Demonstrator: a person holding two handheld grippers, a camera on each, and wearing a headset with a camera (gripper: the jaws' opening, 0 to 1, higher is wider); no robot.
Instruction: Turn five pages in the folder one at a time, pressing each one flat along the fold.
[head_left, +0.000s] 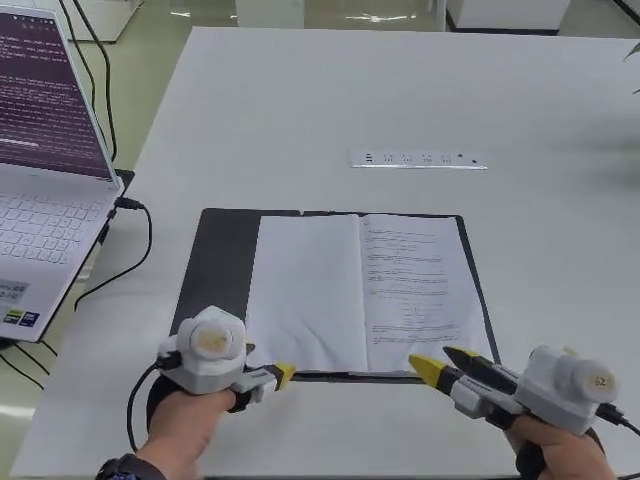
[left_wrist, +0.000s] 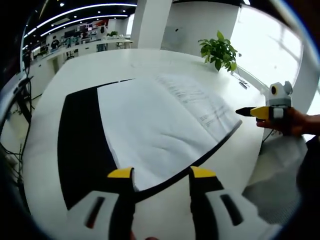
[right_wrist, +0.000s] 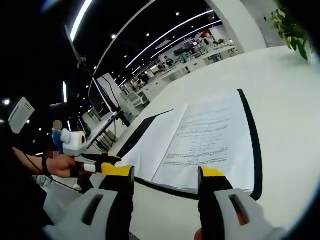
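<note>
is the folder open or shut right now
Open. The folder lies spread flat on the table, a blank page left of the fold and a printed page right of it.

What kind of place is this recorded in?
Probably an open-plan office or lab: a white table with a laptop and power strip, a potted plant, and rows of desks under ceiling strip lights.

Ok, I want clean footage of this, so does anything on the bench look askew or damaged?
Only a small thing: the blank left page looks faintly rippled toward its near edge, not quite flat. The folder lies square on the table, and nothing looks torn or spilled.
</note>
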